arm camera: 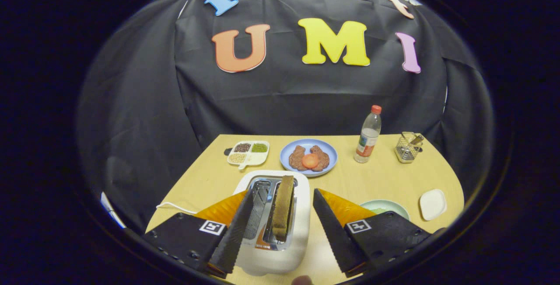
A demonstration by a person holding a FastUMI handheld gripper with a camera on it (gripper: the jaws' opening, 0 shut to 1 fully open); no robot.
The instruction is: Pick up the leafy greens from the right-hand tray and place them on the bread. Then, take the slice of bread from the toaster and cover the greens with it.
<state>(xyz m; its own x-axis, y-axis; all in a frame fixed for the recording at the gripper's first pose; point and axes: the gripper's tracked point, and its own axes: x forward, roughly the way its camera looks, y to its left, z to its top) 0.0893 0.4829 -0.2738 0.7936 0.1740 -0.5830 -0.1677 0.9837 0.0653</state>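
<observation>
a: bread slice (283, 206), standing on edge in the toaster (273, 221), sits between the fingers of the gripper (280, 232), which are spread wide and hold nothing.
b: how will it handle?
a: light, stiff, crumbly i judge; pinch its top edge, flat faces to the pads. it looks browned, with a darker crust.
b: beyond?
a: at 12 o'clock a blue plate (329, 154) with bread; at 2 o'clock a pale green tray (396, 206).

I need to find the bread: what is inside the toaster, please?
One bread slice stands in a slot of the toaster, between the open gripper fingers. The other slot looks empty; its depth is hidden.
</observation>
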